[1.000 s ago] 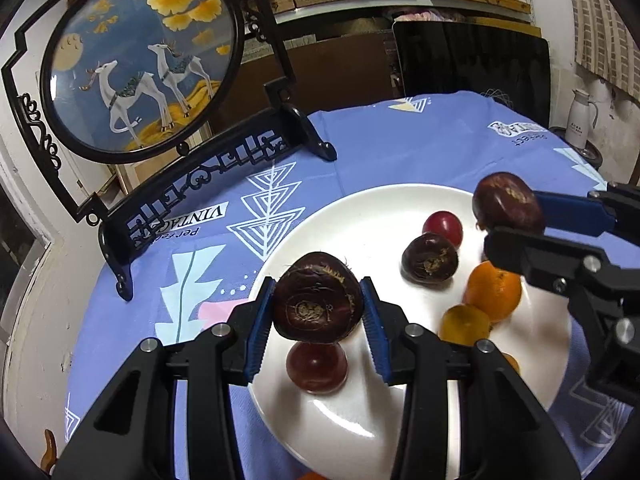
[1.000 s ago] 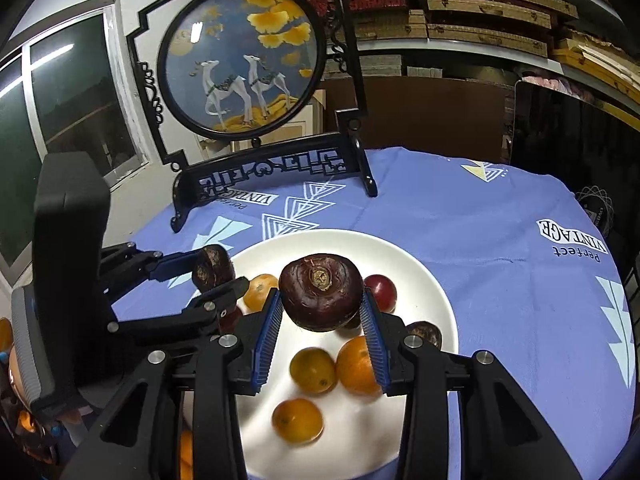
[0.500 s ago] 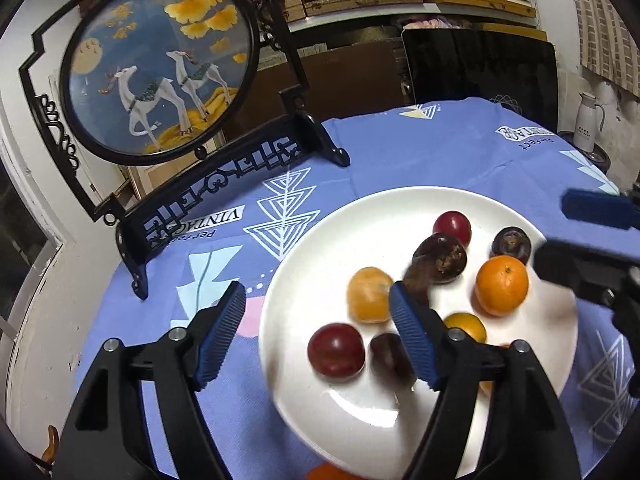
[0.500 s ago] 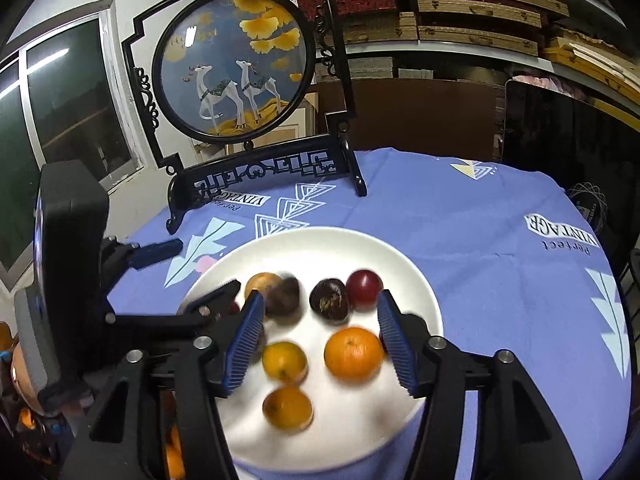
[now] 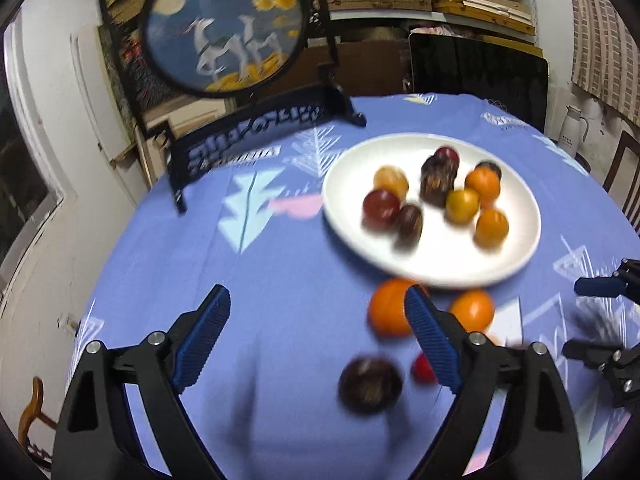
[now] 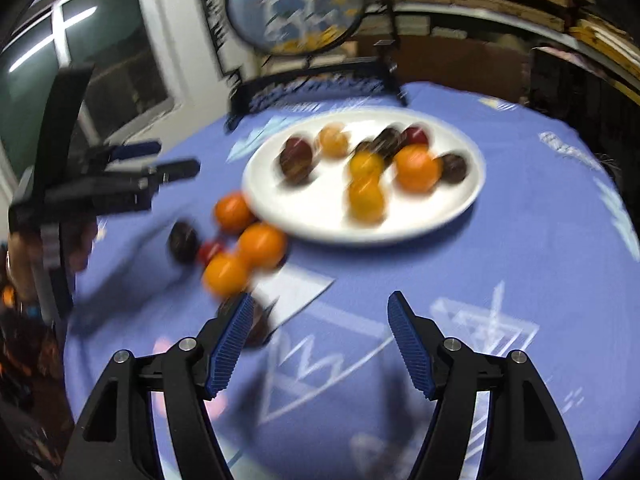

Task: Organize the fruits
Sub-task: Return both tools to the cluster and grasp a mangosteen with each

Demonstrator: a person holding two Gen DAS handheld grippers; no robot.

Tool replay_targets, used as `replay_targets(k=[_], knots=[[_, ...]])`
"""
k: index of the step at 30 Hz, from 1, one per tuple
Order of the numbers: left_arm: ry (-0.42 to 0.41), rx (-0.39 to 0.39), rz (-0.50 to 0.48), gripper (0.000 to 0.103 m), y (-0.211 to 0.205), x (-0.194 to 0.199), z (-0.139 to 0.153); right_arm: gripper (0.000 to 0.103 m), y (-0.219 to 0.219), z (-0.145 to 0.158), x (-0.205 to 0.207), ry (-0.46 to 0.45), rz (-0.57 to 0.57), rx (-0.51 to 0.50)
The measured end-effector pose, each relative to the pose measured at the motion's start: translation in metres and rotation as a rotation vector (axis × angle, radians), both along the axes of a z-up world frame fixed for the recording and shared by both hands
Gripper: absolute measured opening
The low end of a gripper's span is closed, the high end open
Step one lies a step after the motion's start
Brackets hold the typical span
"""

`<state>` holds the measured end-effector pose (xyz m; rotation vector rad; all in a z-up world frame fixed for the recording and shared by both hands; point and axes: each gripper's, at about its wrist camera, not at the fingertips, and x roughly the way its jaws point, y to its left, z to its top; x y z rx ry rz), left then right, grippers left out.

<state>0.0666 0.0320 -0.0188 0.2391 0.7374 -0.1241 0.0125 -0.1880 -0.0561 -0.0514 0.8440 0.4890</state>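
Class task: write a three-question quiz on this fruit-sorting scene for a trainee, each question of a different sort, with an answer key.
1. True or false: the left tool is holding a fruit.
2. Multiple choice: the dark fruit nearest the left tool lies A) on the white plate, B) on the blue tablecloth, C) in the right tool.
3. Fill in: the orange beside the plate's near rim rests on the ____.

Key: 1 false; 2 B; 3 tablecloth.
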Motion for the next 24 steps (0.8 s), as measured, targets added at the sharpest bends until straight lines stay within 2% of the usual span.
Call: replay_targets(k=[6,13,17,19,20,24], knots=[[0.029,0.014,-0.071,0.091,0.014,-0.033,-0.009,0.07,0.036,-0.013,-0.01,0.031,0.103,-0.056],[0.075,0.013,-0.094,0.091,0.016,-0.04,-0.025,0.07,0.05,-0.021,0.009,0.082,0.089,-0.05],[0.085,-0.004,-0.102,0.091,0.013,-0.038,-0.027,0.07,0.05,-0.019,0.008,0.073,0.094,-0.05],[0.086,-0.01,-0.108,0.091,0.011,-0.038,-0.027,0.057,0.051,-0.02,0.008,0.075,0.096,-0.056],[0.088,-0.011,-0.112,0.091,0.009,-0.039,-0.028,0.041,0.051,-0.02,0.009,0.07,0.097,-0.06],[0.083,-0.032,-0.127,0.091,0.009,-0.049,-0.027,0.041,0.047,-0.015,0.0,0.05,0.113,-0.064]])
